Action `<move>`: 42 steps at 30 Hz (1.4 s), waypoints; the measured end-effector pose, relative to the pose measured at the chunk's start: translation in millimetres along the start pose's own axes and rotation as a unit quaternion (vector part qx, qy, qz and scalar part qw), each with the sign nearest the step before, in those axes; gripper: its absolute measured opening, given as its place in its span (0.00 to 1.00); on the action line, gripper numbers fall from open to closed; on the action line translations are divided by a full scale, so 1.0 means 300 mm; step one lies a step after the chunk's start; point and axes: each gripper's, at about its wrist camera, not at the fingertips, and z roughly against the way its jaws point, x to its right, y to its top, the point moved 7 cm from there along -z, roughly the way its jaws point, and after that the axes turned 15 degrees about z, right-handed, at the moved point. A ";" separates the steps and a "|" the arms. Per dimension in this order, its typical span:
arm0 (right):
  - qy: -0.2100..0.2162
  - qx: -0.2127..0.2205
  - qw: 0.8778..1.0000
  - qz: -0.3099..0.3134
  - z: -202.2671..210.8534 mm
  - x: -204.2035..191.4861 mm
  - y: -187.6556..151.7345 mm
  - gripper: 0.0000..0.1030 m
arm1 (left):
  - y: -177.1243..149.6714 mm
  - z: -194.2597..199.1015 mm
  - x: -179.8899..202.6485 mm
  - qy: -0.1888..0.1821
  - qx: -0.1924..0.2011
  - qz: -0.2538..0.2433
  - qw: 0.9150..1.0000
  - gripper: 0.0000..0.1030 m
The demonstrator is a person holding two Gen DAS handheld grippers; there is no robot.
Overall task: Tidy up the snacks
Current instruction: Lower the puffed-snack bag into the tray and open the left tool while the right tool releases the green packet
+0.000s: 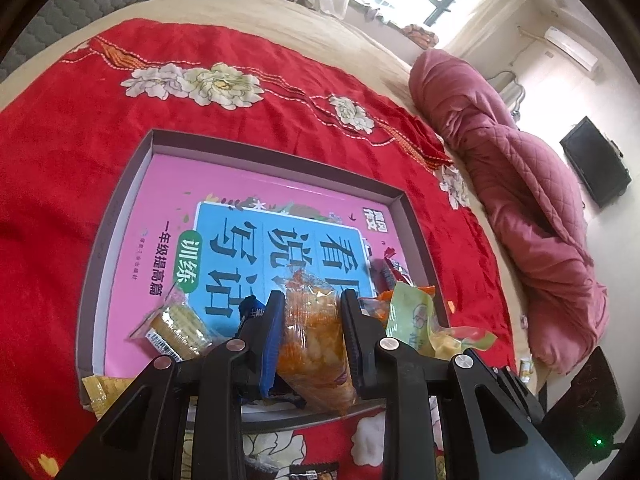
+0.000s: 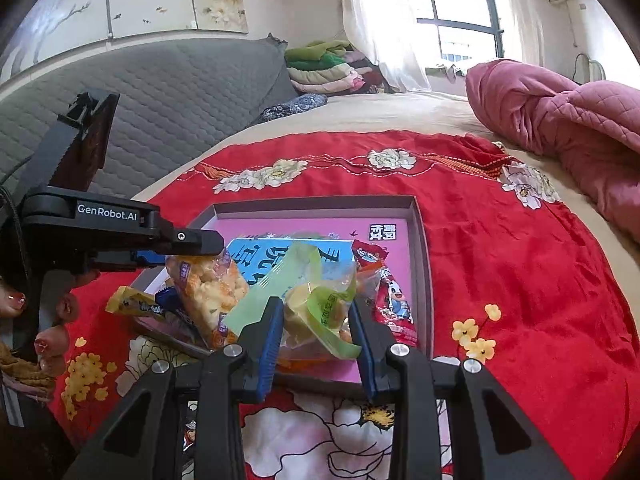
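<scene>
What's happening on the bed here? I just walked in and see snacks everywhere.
A person is sorting snacks into a shallow box on the red bedspread, using two handheld grippers. The left gripper is clamped on an orange snack pack; the right gripper grips a green-wrapped pack. Both are above the box's near edge. A red packet and a yellow packet lie inside.

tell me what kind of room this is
Most likely a bedroom: the work happens on a bed with a padded headboard, a rolled pink quilt lying on it, and folded bedding stacked by the window.
</scene>
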 end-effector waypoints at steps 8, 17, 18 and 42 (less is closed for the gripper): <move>0.005 -0.009 1.000 0.020 -0.029 -0.028 -0.003 0.33 | 0.008 -0.007 -0.020 0.017 0.008 -0.002 1.000 0.28; -0.002 -0.014 0.999 0.039 -0.057 -0.040 -0.008 0.33 | 0.021 0.000 -0.046 0.021 0.016 0.011 1.000 0.28; -0.003 -0.013 0.999 0.040 -0.059 -0.039 -0.008 0.33 | 0.021 0.001 -0.047 0.021 0.016 0.012 1.000 0.28; -0.009 -0.019 1.000 0.021 -0.070 0.000 -0.024 0.37 | 0.034 0.001 -0.063 0.024 0.024 0.028 0.999 0.29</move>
